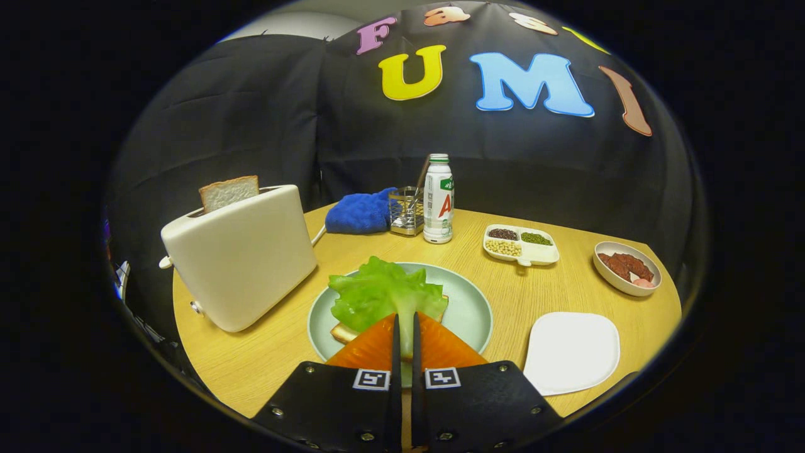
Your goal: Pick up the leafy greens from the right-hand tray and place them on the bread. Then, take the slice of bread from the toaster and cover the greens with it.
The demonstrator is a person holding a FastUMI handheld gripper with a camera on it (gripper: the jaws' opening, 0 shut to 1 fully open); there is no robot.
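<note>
While the round wooden surface (566, 296) carries everything here, its biggest load is the cream toaster (242, 255), standing left of the centre with a slice of bread (229, 192) poking upright out of its slot. Just right of the toaster sits a pale green plate (468, 308); on it lies another bread slice (343, 332), mostly covered by the leafy greens (383, 292) spread on top. The hand-held gripper (407, 324) has its fingers nearly closed, a thin gap between them, tips at the near edge of the greens; whether they pinch the leaf I cannot tell. Right of the plate lies a white tray (572, 352). Farther back are a blue cloth (361, 212), a white bottle (438, 200), a wire holder (405, 211), a divided dish of beans (521, 245) and a small bowl (627, 268) with reddish pieces.
</note>
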